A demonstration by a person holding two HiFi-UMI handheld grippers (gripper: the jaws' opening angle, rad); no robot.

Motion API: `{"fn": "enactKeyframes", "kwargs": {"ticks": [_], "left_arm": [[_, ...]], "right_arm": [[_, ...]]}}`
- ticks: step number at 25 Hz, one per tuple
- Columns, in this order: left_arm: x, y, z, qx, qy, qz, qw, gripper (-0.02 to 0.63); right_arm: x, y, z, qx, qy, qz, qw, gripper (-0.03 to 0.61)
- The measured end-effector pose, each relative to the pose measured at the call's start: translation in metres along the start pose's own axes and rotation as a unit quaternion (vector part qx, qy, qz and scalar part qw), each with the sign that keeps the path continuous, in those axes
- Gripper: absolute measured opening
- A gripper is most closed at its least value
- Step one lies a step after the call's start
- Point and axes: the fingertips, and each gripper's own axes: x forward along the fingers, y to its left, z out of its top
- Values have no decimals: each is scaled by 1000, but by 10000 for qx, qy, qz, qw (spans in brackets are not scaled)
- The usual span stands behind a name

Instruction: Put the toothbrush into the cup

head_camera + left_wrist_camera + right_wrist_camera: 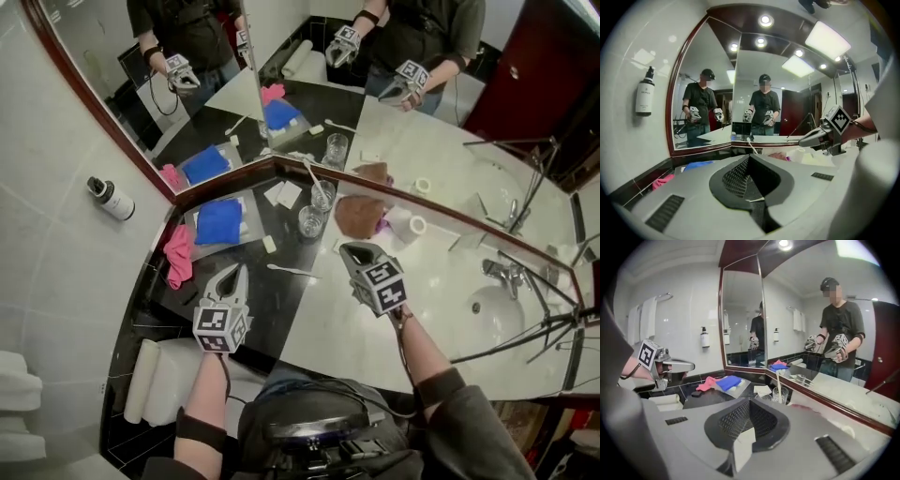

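now | left tongs [243, 269], right tongs [345, 247] closed, empty | toothbrush [315, 178] in cup [330, 199], lower end indistinct

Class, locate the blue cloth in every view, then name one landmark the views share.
Head view: blue cloth upper left of centre.
Left gripper view: blue cloth low at left.
Right gripper view: blue cloth left of centre.
Shared landmark: pink cloth, to its left in all three.

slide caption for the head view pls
Left gripper and right gripper shut above the counter, toothbrush standing in the cup
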Motion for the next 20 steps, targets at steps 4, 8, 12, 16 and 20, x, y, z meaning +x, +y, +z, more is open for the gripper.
{"fn": "enactKeyframes", "kwargs": {"ticks": [4,8,12,16,20], "left_arm": [[-1,-12,2,-148,52,-28,9999,0],[-4,-17,6,-118,56,-27,9999,0],[-4,-28,12,-35,40,-131,9999,0],[-4,-35,14,31,51,-216,9997,0],[-3,-43,11,279,92,-311,9991,0]], "right_arm": [[-51,-41,-4,463,-488,-381,9970,20],[-97,-68,-11,901,-927,-665,9894,20],[-129,-84,-29,1449,-1240,-902,9775,20],[-141,-88,-46,1574,-1238,-1055,9740,20],[-144,-88,-54,1574,-1197,-1111,9739,20]]}}
